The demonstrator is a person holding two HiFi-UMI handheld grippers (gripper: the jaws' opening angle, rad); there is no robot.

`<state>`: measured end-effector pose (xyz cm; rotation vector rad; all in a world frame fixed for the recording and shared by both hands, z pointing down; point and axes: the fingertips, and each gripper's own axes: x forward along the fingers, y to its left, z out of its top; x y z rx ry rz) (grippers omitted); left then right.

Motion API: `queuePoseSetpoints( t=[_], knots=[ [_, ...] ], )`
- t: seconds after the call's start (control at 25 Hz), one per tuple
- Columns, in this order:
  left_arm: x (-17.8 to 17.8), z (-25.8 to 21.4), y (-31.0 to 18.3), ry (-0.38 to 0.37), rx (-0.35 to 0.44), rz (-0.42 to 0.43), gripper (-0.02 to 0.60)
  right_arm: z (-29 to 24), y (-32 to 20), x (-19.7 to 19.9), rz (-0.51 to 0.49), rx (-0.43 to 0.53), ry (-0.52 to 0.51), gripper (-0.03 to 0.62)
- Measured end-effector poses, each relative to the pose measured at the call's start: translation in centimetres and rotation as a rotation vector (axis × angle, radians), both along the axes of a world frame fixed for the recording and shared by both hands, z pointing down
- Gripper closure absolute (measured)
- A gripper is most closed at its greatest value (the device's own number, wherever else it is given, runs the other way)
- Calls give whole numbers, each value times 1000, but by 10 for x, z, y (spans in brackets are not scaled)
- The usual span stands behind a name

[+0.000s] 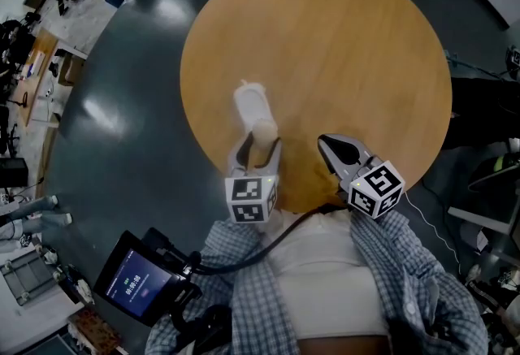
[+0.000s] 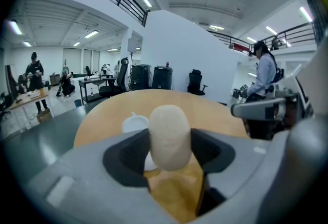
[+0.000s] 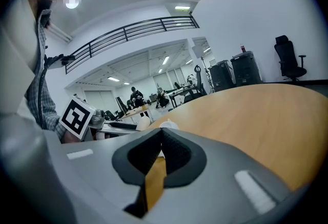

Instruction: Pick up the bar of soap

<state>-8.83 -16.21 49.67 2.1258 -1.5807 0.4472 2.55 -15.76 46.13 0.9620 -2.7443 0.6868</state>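
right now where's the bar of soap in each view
Head view: bar of soap just left of centre, held between the left gripper's jaws by the table's near edge.
Left gripper view: dead centre, upright between the jaws.
Right gripper view: probably the small pale shape left of centre.
Shared landmark: the round wooden table.

The bar of soap (image 2: pixel 169 136) is coloured cream, the dish (image 1: pixel 252 100) white, the round table (image 1: pixel 341 45) tan wood. The shirt (image 1: pixel 406 280) is checked blue-grey and white; the floor (image 1: pixel 130 101) is tinted dark grey.
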Motion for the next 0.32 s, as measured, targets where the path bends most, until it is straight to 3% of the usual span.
queuePoseSetpoints(
  t=[0.32],
  knots=[
    [0,-1,-2,-12,-2,-2,327,0,-1,0,-2,-1,-2,591]
  ],
)
